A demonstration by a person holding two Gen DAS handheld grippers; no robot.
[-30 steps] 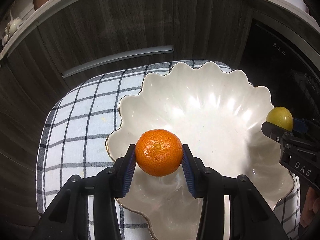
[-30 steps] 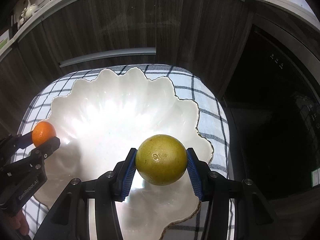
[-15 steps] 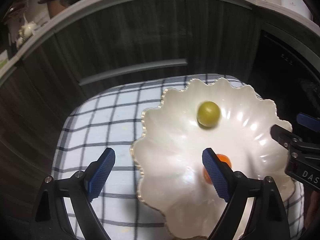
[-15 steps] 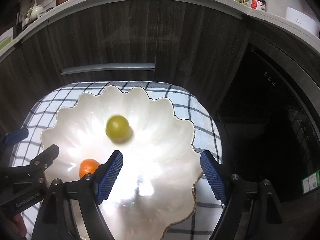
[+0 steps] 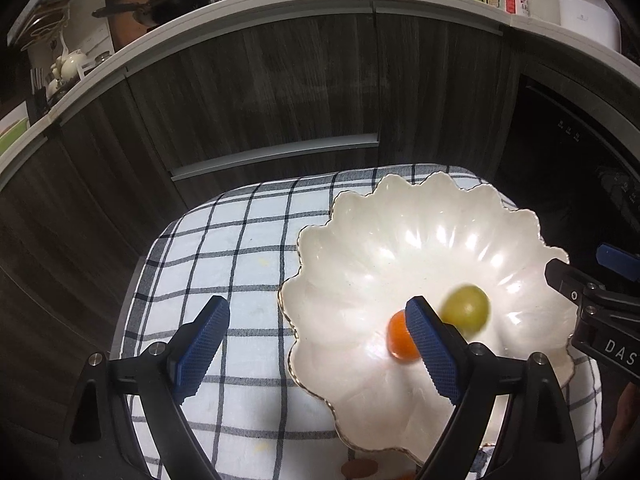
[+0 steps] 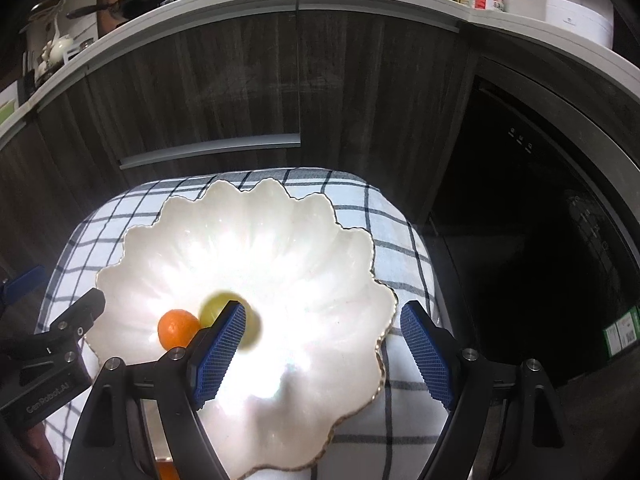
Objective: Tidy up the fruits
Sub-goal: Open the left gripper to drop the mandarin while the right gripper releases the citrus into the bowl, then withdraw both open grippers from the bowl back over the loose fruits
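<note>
An orange mandarin and a yellow-green round fruit, blurred by motion, lie side by side in the white scalloped bowl. My left gripper hangs open above the bowl's left rim, nothing between its blue pads; its right finger covers part of the mandarin. Above the bowl's right side my right gripper is open and holds nothing. Each gripper shows at the edge of the other's view: the right gripper and the left gripper.
The bowl rests on a blue-and-white checked cloth over a small surface. Dark wood cabinets with a metal handle stand behind, a dark appliance front to the right. An orange thing peeks out below the bowl.
Both grippers opened and let their fruits fall into the bowl. The green fruit rolled from the bowl's far side down next to the mandarin. Both grippers rose and drew back.
</note>
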